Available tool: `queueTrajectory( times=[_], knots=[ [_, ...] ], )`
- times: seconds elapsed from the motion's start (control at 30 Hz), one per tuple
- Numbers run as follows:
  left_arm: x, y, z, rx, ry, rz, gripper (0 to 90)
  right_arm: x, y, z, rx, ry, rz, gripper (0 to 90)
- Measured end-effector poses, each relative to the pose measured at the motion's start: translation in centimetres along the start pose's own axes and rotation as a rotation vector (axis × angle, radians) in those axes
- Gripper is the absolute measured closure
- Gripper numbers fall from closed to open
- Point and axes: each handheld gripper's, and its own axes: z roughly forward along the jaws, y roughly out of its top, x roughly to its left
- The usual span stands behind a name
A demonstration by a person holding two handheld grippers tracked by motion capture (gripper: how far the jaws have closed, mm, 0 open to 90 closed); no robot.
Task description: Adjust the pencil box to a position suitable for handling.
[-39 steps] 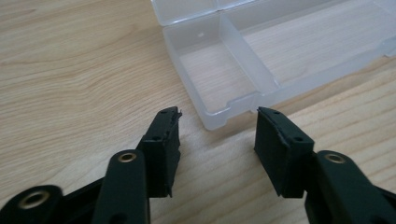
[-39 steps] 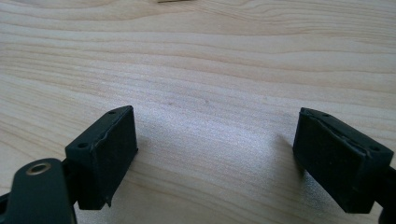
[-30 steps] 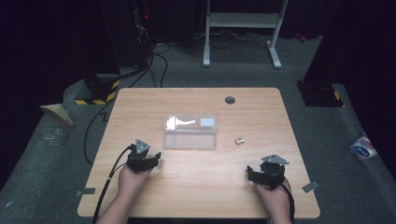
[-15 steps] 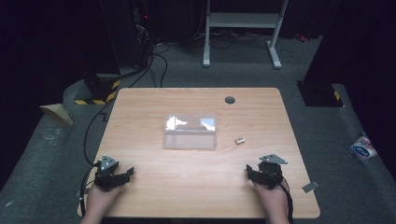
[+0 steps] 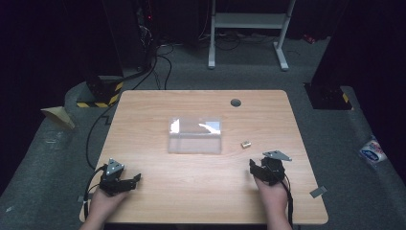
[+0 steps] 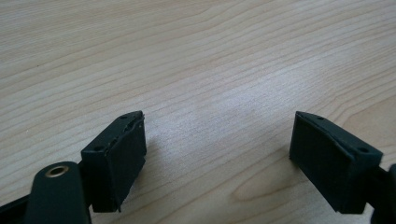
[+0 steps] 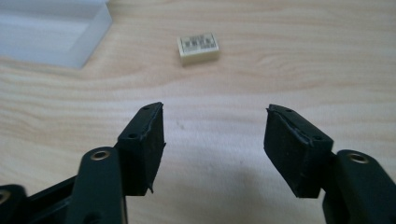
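A clear plastic box [image 5: 195, 135] stands at the middle of the wooden table [image 5: 201, 201]. Just right of it lies a small cream block [image 5: 245, 143]. My left gripper [image 5: 134, 181] rests near the front left corner, far from both. Its jaws have just been opening and now stand wide over bare wood in the left gripper view [image 6: 218, 123]. My right gripper [image 5: 258, 165] sits at the front right, a short way behind the block. Its jaws have just been closing, still apart with nothing between them [image 7: 215, 114]. Ahead of them lie the block [image 7: 198, 47] and the box's corner [image 7: 51, 30].
A dark round hole [image 5: 235, 102] marks the table's far right part. On the floor are cables [image 5: 158, 62], a white metal stand [image 5: 249, 28] behind the table, a yellow-and-black striped piece [image 5: 103, 91] at the left and a packet [image 5: 373, 151] at the right.
My left hand has pulled back from near the box to the front left corner, and its jaws have opened. The right gripper has edged slightly toward the block.
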Motion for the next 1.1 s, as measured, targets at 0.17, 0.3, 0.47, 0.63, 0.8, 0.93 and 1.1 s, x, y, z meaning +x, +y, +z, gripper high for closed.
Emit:
queueTrajectory(
  times=[0.17,0.3,0.47,0.63,0.8,0.93,1.1],
  knots=[
    [0.0,0.0,0.0,0.000,-0.009,0.008,18.8,0.7,1.3,0.7,-0.015,-0.011,0.012,40.2],
    [0.0,0.0,-0.1,0.004,-0.017,0.015,18.8,1.5,2.3,1.5,-0.023,-0.010,0.000,41.1],
    [-0.1,0.0,0.0,-0.002,-0.012,0.011,18.8,2.5,3.4,2.5,-0.027,-0.007,-0.030,46.2],
    [-0.1,-0.1,-0.1,-0.007,-0.010,0.010,19.3,3.0,4.1,3.8,-0.015,0.003,-0.031,54.4],
    [-0.1,-0.1,-0.1,-0.006,-0.013,0.013,19.4,3.0,4.9,5.1,-0.014,-0.016,-0.034,58.5],
    [-0.1,-0.2,-0.1,-0.006,-0.016,0.011,19.7,2.9,5.4,5.9,-0.011,-0.045,-0.013,58.5],
    [0.0,-0.1,-0.1,-0.004,-0.026,0.017,19.7,2.4,5.8,6.8,0.000,-0.070,0.025,51.4]
  ],
)
